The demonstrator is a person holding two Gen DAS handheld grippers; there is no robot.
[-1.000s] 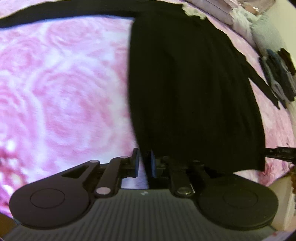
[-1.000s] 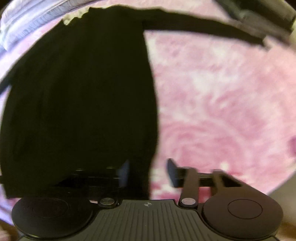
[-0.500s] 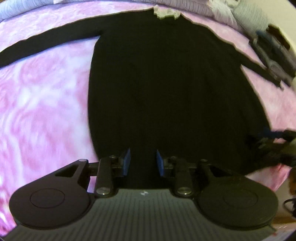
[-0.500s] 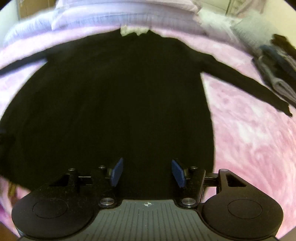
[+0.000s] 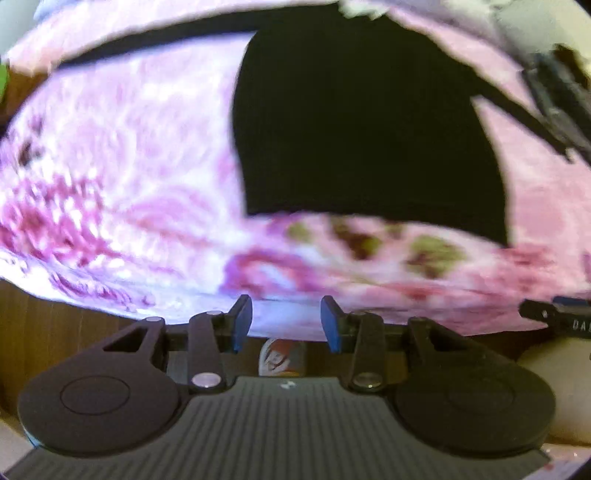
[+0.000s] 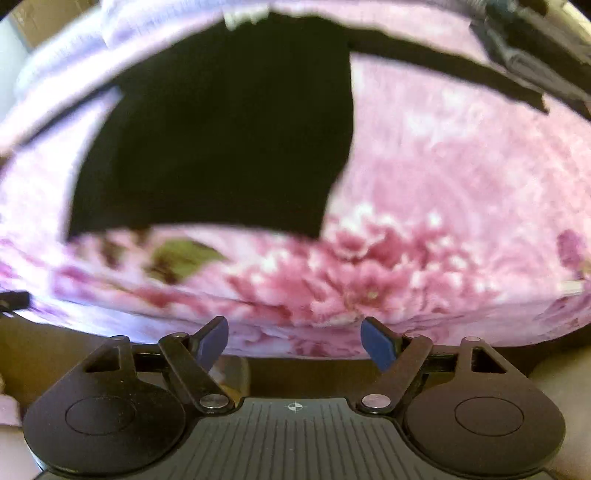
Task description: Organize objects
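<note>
A black long-sleeved garment [image 5: 362,125] lies flat on a pink floral bedspread [image 5: 122,177], sleeves spread to both sides; it also shows in the right wrist view [image 6: 229,140]. My left gripper [image 5: 286,323] is open and empty, held back off the near edge of the bed, short of the garment's hem. My right gripper [image 6: 295,341] is open wider and empty, also back past the bed's near edge. The bedspread in the right wrist view [image 6: 461,177] fills the right side. Both views are blurred.
A pile of dark folded clothes [image 5: 557,92] sits at the far right of the bed, also in the right wrist view [image 6: 535,40]. Pale pillows [image 6: 122,33] line the far end. A small red and white object [image 5: 282,356] lies below the left gripper.
Both grippers pulled back from over the garment to beyond the bed's near edge. Both opened wider; the left was nearly closed at the hem a second ago.
</note>
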